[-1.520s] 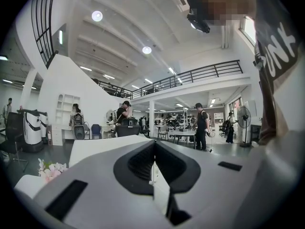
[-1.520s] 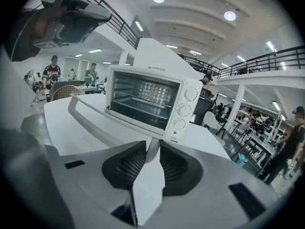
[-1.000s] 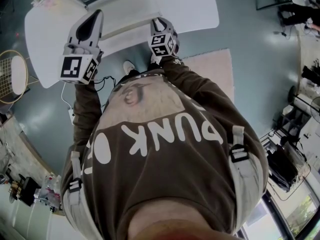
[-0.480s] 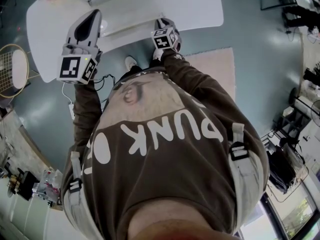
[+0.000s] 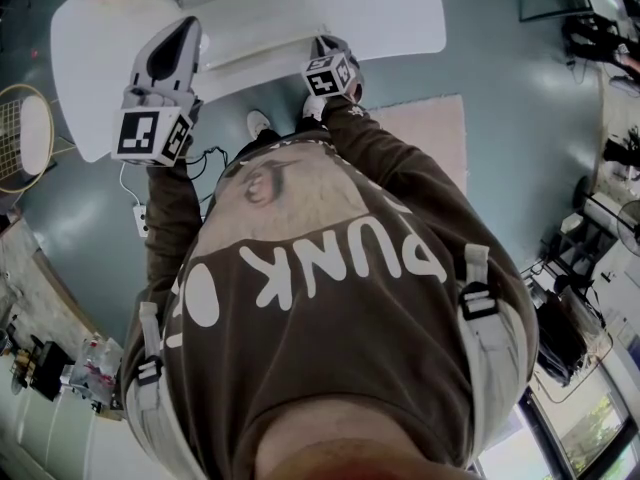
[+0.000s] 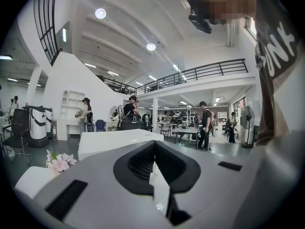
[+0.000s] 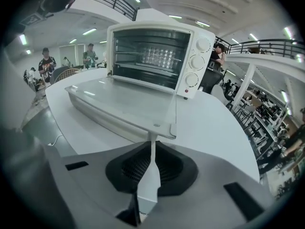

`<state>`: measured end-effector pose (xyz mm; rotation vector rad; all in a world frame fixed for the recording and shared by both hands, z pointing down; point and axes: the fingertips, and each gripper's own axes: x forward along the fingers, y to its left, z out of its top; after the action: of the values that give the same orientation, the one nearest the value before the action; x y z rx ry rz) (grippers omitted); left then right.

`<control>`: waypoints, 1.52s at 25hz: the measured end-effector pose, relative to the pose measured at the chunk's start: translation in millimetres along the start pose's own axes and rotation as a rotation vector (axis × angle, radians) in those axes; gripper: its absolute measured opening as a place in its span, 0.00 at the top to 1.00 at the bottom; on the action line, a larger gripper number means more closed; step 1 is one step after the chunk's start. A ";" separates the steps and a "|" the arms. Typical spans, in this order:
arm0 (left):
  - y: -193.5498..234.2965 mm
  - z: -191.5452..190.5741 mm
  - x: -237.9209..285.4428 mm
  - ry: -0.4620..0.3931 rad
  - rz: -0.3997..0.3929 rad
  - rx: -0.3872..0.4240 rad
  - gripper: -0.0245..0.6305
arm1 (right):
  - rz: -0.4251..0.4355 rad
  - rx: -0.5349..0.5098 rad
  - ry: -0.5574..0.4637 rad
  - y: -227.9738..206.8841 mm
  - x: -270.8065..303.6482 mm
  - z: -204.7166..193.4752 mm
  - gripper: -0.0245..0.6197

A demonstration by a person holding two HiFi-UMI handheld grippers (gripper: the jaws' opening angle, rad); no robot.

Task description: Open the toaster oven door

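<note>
The white toaster oven (image 7: 157, 56) stands on a white table (image 7: 214, 123). Its glass door (image 7: 119, 104) is folded down flat toward me, and the racks inside show. Three knobs (image 7: 195, 61) run down its right side. My right gripper (image 7: 152, 144) is shut with nothing between its fingers; its tips sit just under the door's front edge, near the right corner. In the head view the right gripper (image 5: 323, 43) is at the door (image 5: 260, 46). My left gripper (image 5: 187, 28) is shut and held up left of the oven. In its own view the left gripper (image 6: 153, 151) points out over the table into the hall.
Pink flowers (image 6: 59, 162) lie at the table's left end. A pale rug (image 5: 425, 133) covers the floor under my feet. A round wicker piece (image 5: 20, 148) and a power strip with cable (image 5: 140, 218) are on the floor at left. Several people stand far off in the hall.
The right gripper has edged slightly farther in toward the oven door. The left gripper has hardly moved.
</note>
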<state>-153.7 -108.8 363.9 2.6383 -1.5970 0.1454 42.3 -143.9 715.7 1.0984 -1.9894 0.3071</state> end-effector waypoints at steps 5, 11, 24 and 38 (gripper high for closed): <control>-4.5 0.2 3.3 0.002 0.002 -0.003 0.96 | 0.012 -0.026 -0.041 -2.6 -15.7 -7.6 0.93; 3.2 -7.2 0.2 0.007 0.020 -0.012 0.96 | 0.037 0.015 -0.244 -18.6 -74.8 23.7 0.95; 11.5 7.1 -1.9 -0.020 0.056 -0.002 0.96 | 0.259 -0.050 -0.703 -13.0 -208.4 212.6 0.95; 7.8 22.4 -3.4 -0.054 0.063 0.022 0.96 | 0.303 -0.168 -0.881 11.9 -250.8 284.3 0.95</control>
<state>-161.0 -111.6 341.2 2.6320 -1.7054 0.0955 -51.6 -146.1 348.2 0.8884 -2.9018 -0.2455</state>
